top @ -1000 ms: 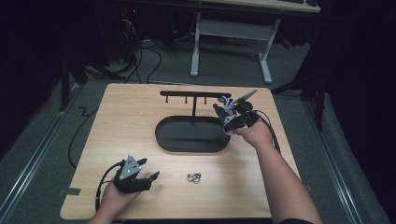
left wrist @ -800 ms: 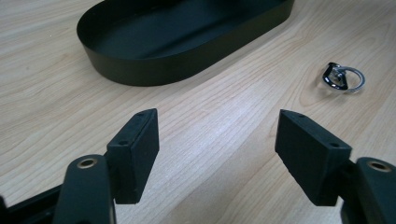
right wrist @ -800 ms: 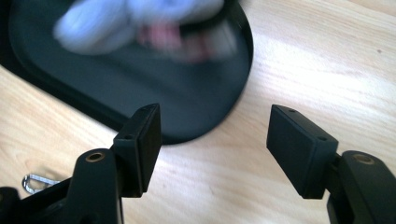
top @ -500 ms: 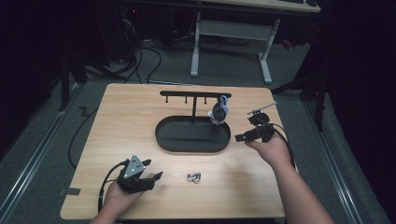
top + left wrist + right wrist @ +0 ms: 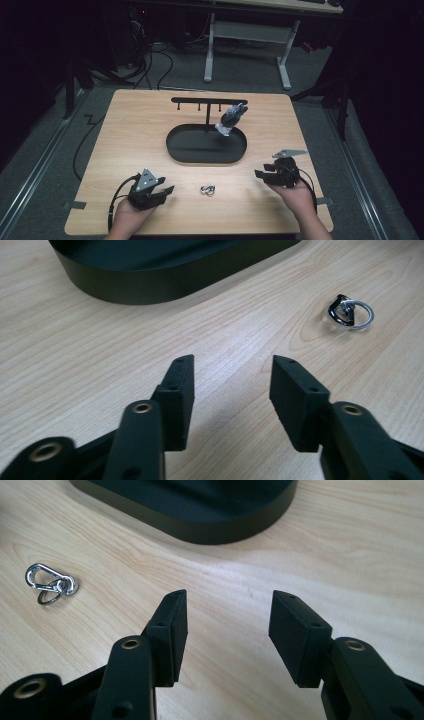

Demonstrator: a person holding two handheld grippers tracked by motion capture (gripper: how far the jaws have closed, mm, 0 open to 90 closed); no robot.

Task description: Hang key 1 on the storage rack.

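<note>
A small silver carabiner with a key ring point(image 5: 207, 190) lies on the wooden table near its front edge, between my two grippers. It shows to the upper right in the left gripper view point(image 5: 350, 314) and at the left in the right gripper view point(image 5: 50, 583). My left gripper point(image 5: 167, 192) rests at the front left, pointing right toward it. Its jaws point(image 5: 232, 365) have just been closing and stand open, with nothing between them. My right gripper point(image 5: 258, 174) is at the front right, pointing left. Its jaws point(image 5: 227, 597) have also just been closing on nothing and stand open.
A black oval tray point(image 5: 180, 150) sits mid-table with a black T-shaped hook rack point(image 5: 207, 101) rising from it. A dark grey-and-blue object point(image 5: 230, 119) hangs tilted from the rack's right end. The tray wall is just ahead of both grippers point(image 5: 150, 282) point(image 5: 210, 527).
My right hand has drawn back from the rack to the table's front right, leaving the grey-and-blue object hanging there. Both grippers' jaws stand narrower. The left hand has stayed put.
</note>
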